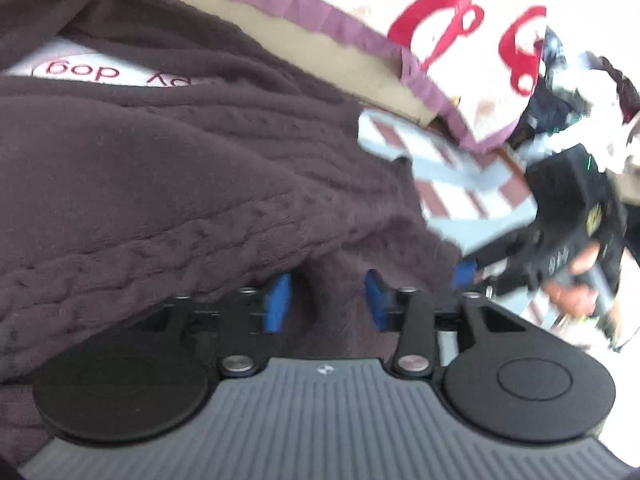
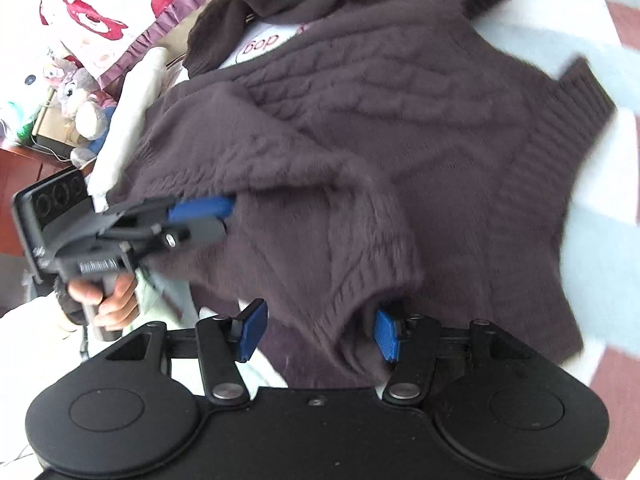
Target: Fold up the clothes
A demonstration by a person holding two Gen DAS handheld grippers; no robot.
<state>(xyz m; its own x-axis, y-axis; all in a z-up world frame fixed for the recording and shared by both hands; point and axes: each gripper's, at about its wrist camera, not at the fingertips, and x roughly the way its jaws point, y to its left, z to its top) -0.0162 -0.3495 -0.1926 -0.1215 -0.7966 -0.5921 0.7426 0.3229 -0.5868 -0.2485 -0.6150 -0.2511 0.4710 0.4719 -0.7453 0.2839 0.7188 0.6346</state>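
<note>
The dark knit sweater (image 2: pixel 360 128) lies spread on the bed ahead of both tools, one fold draped between my right tool (image 2: pixel 316 334)'s half-open pads, unclamped. My left tool (image 1: pixel 326 300) gapes over knit, gripping nothing. That fold may slump. The pillow (image 2: pixel 100 12) and plush toy (image 2: pixel 80 96) crowd left.

A dark brown cable-knit sweater (image 2: pixel 360 140) is seen on bedding (image 1: pixel 472 184) checked in pale blue, white and brick red. Blue pads (image 2: pixel 252 328) are borne by each black hand-held gripper.
</note>
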